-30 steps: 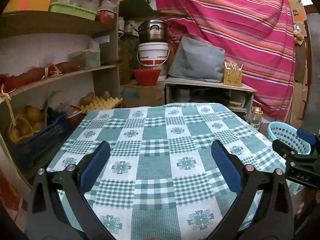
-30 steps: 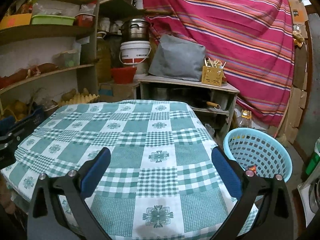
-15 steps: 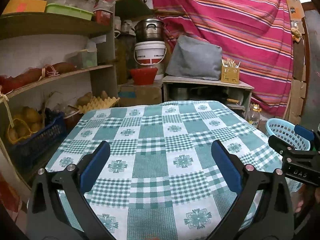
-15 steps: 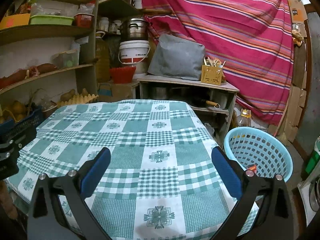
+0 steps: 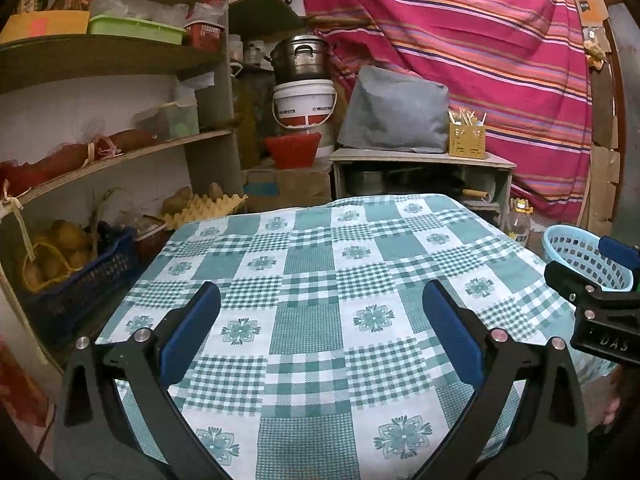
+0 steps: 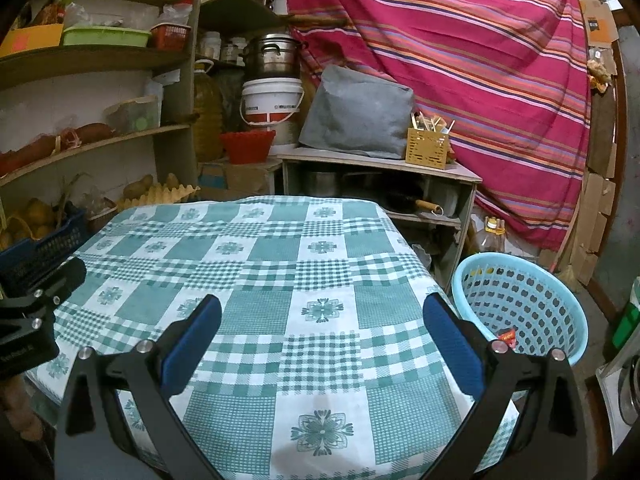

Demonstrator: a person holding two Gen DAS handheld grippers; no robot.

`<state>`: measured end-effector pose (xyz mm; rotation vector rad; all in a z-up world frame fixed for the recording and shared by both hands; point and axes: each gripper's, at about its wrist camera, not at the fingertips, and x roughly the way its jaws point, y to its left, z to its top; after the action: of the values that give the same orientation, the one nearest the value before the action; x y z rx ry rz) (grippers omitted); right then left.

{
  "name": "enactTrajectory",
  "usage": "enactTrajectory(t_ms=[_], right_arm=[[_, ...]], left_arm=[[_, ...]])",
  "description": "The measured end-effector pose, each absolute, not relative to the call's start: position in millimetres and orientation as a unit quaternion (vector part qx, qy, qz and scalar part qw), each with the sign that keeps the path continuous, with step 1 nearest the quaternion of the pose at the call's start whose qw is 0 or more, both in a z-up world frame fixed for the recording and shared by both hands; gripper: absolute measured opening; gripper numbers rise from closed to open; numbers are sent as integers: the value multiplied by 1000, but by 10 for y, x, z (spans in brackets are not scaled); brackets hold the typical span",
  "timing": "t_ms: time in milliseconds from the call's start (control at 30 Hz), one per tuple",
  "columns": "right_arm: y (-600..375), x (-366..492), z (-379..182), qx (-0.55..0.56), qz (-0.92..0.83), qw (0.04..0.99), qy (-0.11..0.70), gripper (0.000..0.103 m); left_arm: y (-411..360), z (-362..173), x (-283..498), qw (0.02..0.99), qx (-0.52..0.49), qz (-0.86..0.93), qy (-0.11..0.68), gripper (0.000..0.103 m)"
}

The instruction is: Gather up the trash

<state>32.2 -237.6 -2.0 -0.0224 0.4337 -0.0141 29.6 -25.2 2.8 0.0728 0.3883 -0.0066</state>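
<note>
Room: shelves (image 5: 100, 152) stood on the left, a striped curtain (image 6: 460, 60) behind.
Surface: checked tablecloth (image 5: 320, 300) covered the table.
Left gripper (image 5: 320, 328): jaws wide apart, holding nothing.
Right gripper (image 6: 320, 332): spread wide, empty.
Basket (image 6: 520, 304): beside the table, on the right.
Trash (image 6: 506, 336): small red piece inside the basket, hard to make out.

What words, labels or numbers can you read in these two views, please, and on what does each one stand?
"DAS": white letters on the black body of the right claw, seen from the left wrist.
White bucket: a line of print above its red band, too small to read.
Left claw: white lettering on its body, blurred.
Red scrap in the blue basket: print unreadable.
Bottle label: blurred.
</note>
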Motion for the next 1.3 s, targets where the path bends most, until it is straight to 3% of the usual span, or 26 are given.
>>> enactTrajectory(t_ms=[1300], right_arm=[[-2385, 320, -18, -10, -6, 976, 216, 98]], left_arm=[[-182, 15, 324, 980, 32, 1, 196, 98]])
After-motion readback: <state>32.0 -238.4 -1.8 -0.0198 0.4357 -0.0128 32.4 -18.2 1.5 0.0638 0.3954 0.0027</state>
